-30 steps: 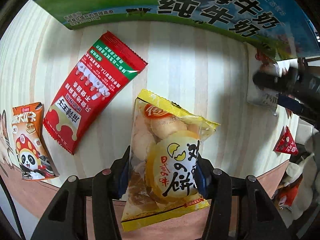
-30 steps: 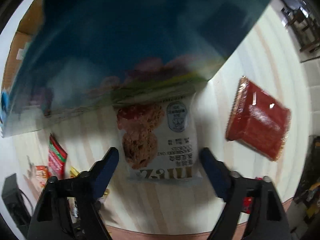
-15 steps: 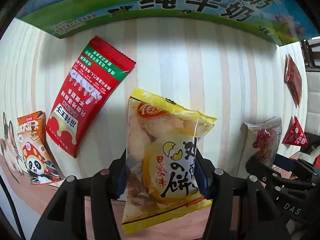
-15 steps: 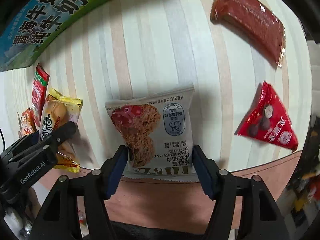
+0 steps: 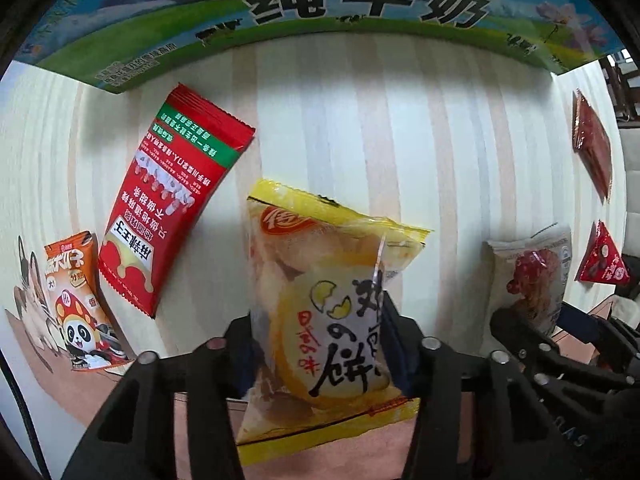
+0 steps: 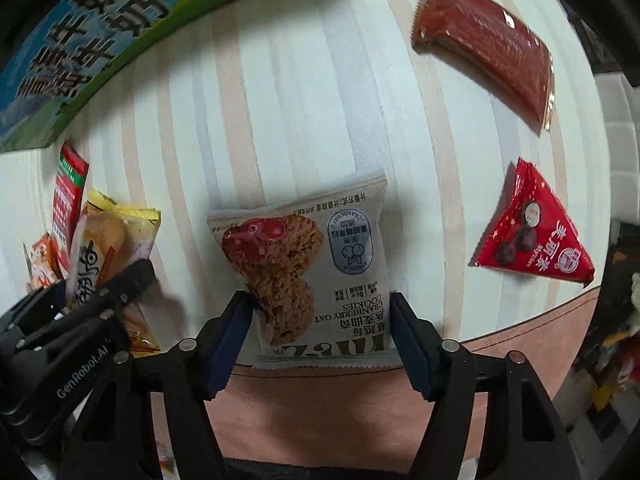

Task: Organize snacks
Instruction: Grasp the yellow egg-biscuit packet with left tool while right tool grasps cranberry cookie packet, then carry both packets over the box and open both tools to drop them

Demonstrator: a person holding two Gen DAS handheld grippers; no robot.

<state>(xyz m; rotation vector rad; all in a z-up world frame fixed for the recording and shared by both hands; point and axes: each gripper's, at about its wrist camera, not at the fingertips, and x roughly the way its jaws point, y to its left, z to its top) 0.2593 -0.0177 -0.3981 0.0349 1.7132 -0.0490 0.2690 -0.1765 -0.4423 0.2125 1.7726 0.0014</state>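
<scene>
My left gripper (image 5: pixel 320 320) points down at the striped table (image 5: pixel 360 120). A yellow egg-cracker packet (image 5: pixel 320 280) stands between its pads, and the jaws are closing on it, squeezing its sides. My right gripper (image 6: pixel 320 306) is shut on a grey cranberry oat cookie packet (image 6: pixel 304 248), whose lower edge lies over the table's brown front edge (image 6: pixel 520 328). The two grippers sit side by side. The left gripper's fingers (image 6: pixel 120 284) with the yellow packet (image 6: pixel 96 248) show in the right wrist view. The cookie packet (image 5: pixel 532 276) shows at the right of the left wrist view.
A blue and green milk carton box (image 5: pixel 360 0) stands along the back. On the table lie a long red packet (image 5: pixel 168 204), an orange panda packet (image 5: pixel 76 300), a dark red flat packet (image 6: pixel 484 44) and a red triangular packet (image 6: pixel 532 232).
The right gripper came away from the milk box to the table's front edge with the cookie packet. The left gripper's pads drew in on the yellow packet, and the box looms nearer.
</scene>
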